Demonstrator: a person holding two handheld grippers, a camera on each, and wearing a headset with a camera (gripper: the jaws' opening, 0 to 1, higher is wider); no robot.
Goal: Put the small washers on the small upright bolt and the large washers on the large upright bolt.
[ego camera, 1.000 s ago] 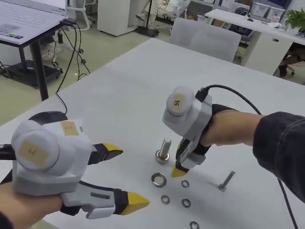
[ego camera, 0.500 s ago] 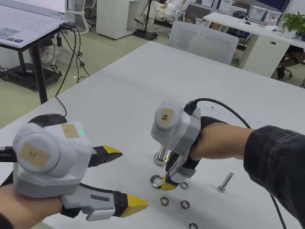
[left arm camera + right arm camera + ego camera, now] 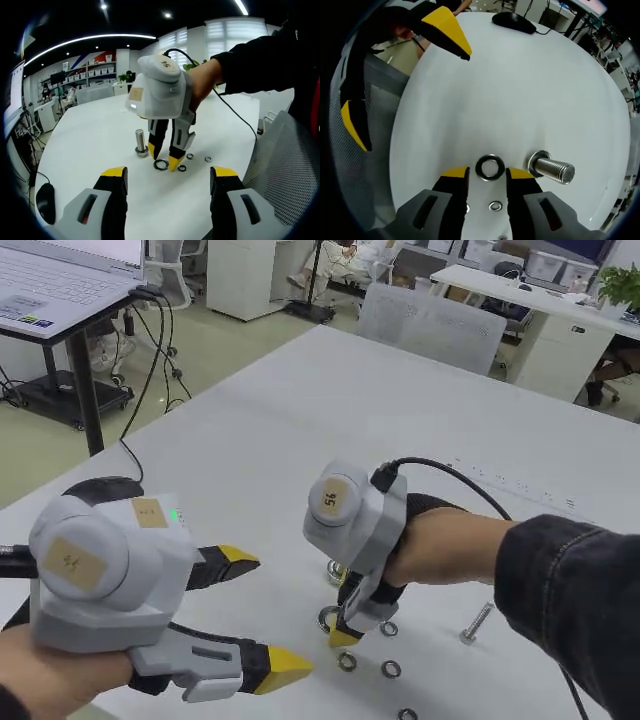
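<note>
Right gripper view: the right gripper (image 3: 488, 174) points tips-down at the worktop (image 3: 520, 75), jaws parted narrowly, with the large washer (image 3: 490, 167) lying flat between the tips and not yet pinched. The large upright bolt (image 3: 552, 169) stands just beside the right-hand jaw, and a small washer (image 3: 495, 205) lies behind the tips. Head view: the left gripper (image 3: 270, 615) hovers apart from the work, jaws wide and holding nothing. The step in hand is judged to be gripping the large washer. To do it well, set both tips flush on the worktop, close squarely across the rim, lift level, then centre the hole over the bolt before releasing. A skewed pinch may flick the washer away.
</note>
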